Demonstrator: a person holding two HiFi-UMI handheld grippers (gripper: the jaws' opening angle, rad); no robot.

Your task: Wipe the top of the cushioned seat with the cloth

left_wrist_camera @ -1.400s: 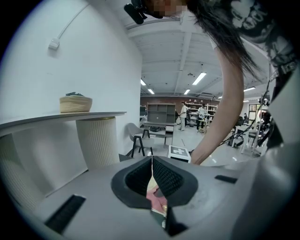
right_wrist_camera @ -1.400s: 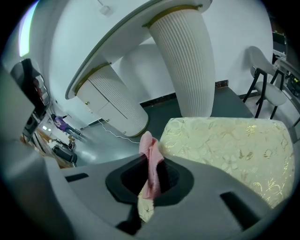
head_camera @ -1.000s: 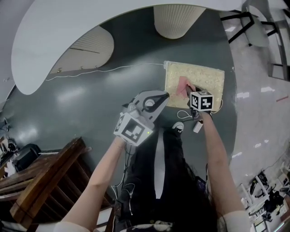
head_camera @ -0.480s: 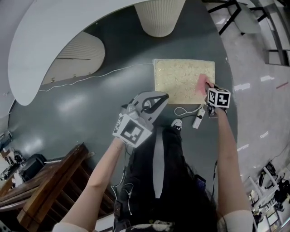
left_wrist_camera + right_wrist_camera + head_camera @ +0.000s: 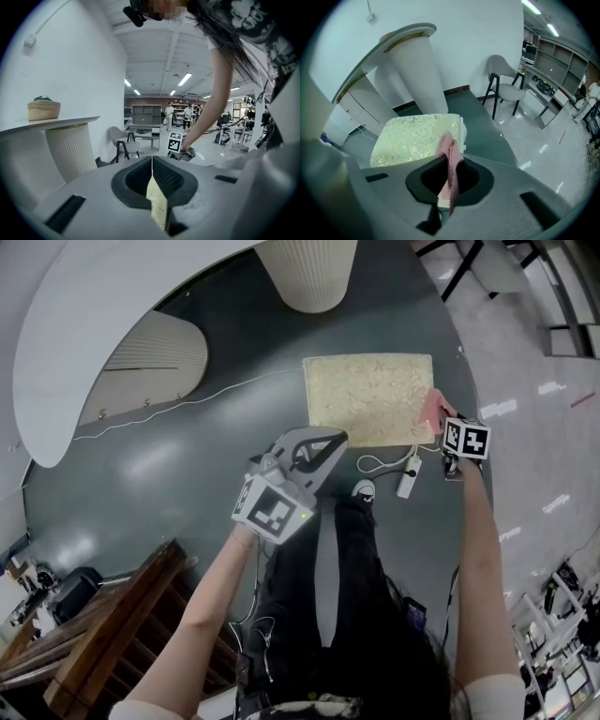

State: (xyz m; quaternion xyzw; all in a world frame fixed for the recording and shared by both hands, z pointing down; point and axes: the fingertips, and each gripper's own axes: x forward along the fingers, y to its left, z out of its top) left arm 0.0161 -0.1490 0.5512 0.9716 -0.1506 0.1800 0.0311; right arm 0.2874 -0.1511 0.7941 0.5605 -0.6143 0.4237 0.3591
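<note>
The cushioned seat (image 5: 370,399) is a cream, gold-patterned square on the dark floor. A pink cloth (image 5: 432,411) hangs at its right edge, with my right gripper (image 5: 441,424) shut on it. In the right gripper view the cloth (image 5: 450,161) dangles between the jaws over the near right corner of the seat (image 5: 410,138). My left gripper (image 5: 336,439) is shut on nothing. It is held above the floor, just off the seat's front left corner. In the left gripper view the left gripper (image 5: 152,164) shows only a cream sliver behind the touching tips.
A white fluted pedestal (image 5: 309,273) stands just behind the seat under a curved white counter (image 5: 94,324). A white cable (image 5: 187,399) runs left across the floor. A corded white plug (image 5: 407,476) lies in front of the seat. Wooden furniture (image 5: 103,615) stands at lower left, a grey chair (image 5: 504,77) to the right.
My right gripper has dragged the pink cloth from the middle of the seat to its right edge. The left gripper has stayed in place.
</note>
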